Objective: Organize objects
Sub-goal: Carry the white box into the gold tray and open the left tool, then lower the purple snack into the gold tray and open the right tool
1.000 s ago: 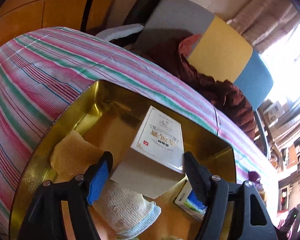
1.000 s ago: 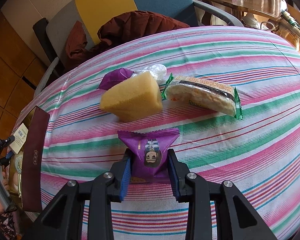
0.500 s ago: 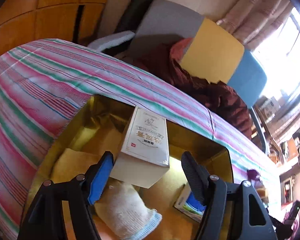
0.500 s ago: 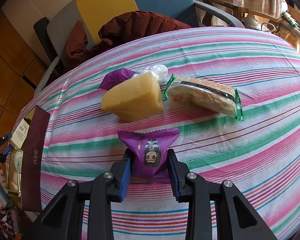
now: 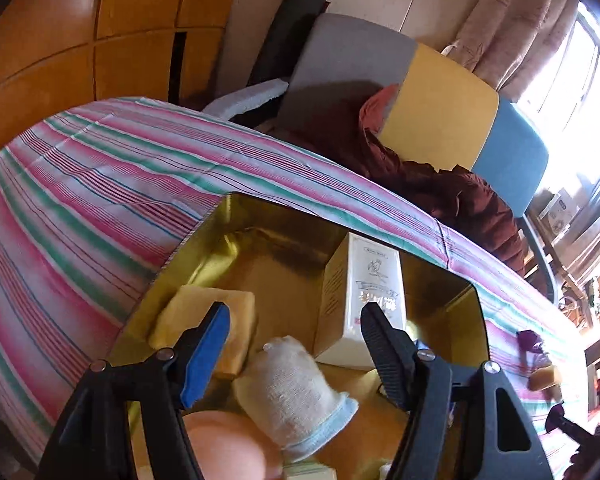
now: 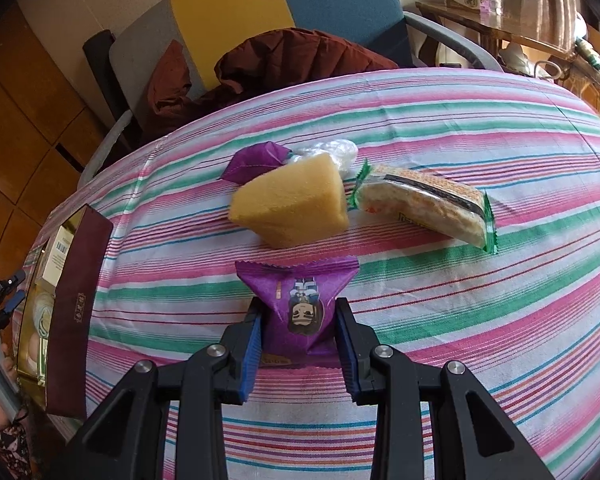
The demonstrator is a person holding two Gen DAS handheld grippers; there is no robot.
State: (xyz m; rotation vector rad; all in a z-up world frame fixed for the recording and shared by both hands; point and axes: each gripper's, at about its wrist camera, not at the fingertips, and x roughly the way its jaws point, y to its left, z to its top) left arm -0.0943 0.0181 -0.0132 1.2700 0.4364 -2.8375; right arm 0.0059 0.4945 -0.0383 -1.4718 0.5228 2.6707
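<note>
While your right gripper point(image 6: 298, 330) clamps its jaws on the purple snack packet point(image 6: 298, 304) still resting on the striped tablecloth point(image 6: 500, 300), you are mid-pickup; next, lift it and carry it left to the gold box point(image 5: 204, 236), where your left gripper point(image 5: 296, 344) hangs with jaws apart and empty above the white carton point(image 5: 364, 300).
</note>
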